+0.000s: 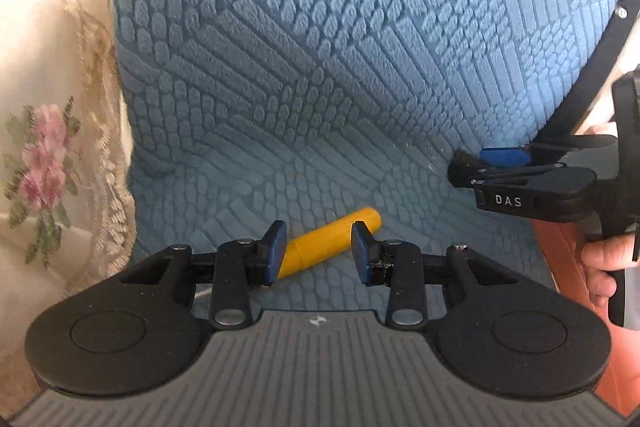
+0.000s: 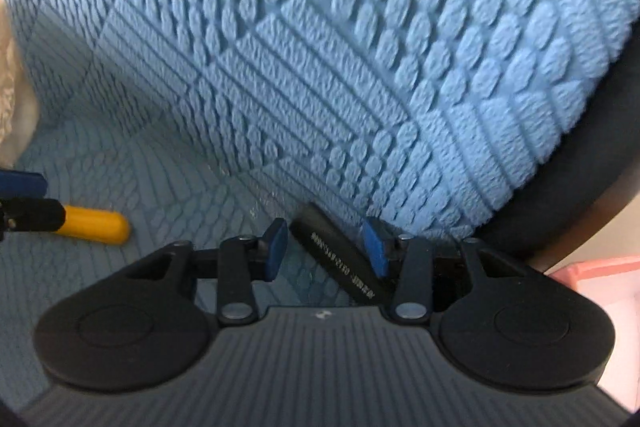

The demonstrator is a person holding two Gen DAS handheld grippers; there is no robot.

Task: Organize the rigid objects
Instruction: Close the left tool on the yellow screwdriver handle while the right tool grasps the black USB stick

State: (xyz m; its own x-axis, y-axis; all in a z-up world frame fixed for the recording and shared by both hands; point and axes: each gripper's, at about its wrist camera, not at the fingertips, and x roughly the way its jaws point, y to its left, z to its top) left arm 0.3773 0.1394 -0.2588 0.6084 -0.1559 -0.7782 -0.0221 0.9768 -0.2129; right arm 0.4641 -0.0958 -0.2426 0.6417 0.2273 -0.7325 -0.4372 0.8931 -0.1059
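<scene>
Left wrist view: the left gripper is pointing down at the seat of a chair covered in blue textured fabric. A yellow cylinder is lying on the seat, tilted, with its rounded end toward the backrest. Its lower end is passing behind the left blue pad; the other pad is standing just beside it. The jaws are standing at a narrow gap around the cylinder; whether the pads are pressing on it cannot be told. A cream lace cloth with pink flowers is hanging off the seat's left side. The right gripper is showing over the seat's right side, carried by a hand.

Right wrist view: the right gripper is straddling a black bar with white printed characters that is lying at the foot of the backrest, on the seat's right part. Its pads are standing narrowly apart; contact cannot be told. The yellow cylinder is lying well to the left of the bar on the same seat.
</scene>
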